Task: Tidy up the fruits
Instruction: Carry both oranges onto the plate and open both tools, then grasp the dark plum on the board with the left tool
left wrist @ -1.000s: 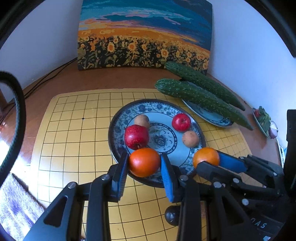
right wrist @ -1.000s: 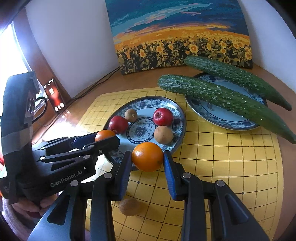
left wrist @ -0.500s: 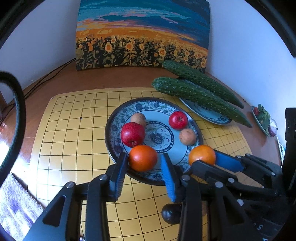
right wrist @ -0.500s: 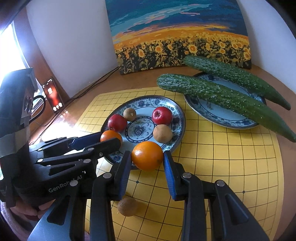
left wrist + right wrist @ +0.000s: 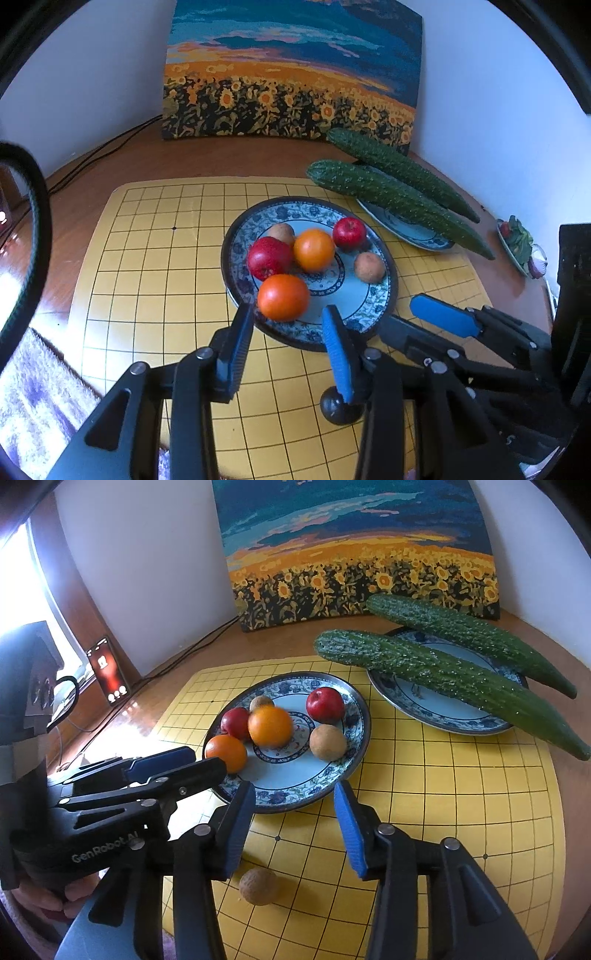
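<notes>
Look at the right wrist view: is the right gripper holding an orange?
No: the right gripper is open and empty, and the orange sits on the fruit plate.

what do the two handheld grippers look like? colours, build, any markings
Both are matte black plastic linkage frames with silver pivot bolts and flat blue finger pads. Left gripper has white "GenRobot.AI" lettering along its side; a bare hand shows beneath it. Right gripper looks the same build; no marking visible.
</notes>
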`<state>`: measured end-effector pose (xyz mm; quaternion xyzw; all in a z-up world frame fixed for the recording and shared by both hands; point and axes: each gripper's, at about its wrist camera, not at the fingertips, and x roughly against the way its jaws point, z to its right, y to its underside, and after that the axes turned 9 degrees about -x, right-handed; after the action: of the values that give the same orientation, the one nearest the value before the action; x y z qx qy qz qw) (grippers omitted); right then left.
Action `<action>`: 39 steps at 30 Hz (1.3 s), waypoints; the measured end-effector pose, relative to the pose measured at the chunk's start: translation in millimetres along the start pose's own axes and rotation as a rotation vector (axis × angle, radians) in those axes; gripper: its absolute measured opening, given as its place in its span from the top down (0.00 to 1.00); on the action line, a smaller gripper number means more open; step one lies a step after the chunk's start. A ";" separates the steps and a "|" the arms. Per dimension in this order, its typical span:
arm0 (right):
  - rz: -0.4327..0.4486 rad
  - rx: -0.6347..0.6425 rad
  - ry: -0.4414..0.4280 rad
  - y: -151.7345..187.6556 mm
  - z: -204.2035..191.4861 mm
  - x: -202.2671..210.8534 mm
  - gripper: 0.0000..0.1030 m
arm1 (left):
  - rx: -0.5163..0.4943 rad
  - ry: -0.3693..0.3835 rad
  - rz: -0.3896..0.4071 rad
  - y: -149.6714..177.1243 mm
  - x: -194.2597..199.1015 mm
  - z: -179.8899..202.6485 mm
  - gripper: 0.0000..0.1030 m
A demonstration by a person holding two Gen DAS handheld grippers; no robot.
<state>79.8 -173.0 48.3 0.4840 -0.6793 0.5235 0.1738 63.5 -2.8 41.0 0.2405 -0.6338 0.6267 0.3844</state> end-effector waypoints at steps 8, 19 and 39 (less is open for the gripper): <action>0.009 -0.015 0.002 5.9 2.6 10.9 0.56 | 0.007 0.005 0.004 4.7 6.9 2.7 0.61; 0.019 -0.018 0.017 12.2 6.1 23.4 0.56 | 0.011 0.017 -0.012 16.2 15.8 8.7 0.61; 0.020 -0.034 0.046 26.0 17.0 38.9 0.56 | -0.037 0.054 -0.067 33.7 12.6 32.4 0.61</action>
<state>44.3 -206.9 56.4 0.4619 -0.6887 0.5247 0.1925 23.6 -29.0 33.0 0.2374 -0.6263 0.6077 0.4267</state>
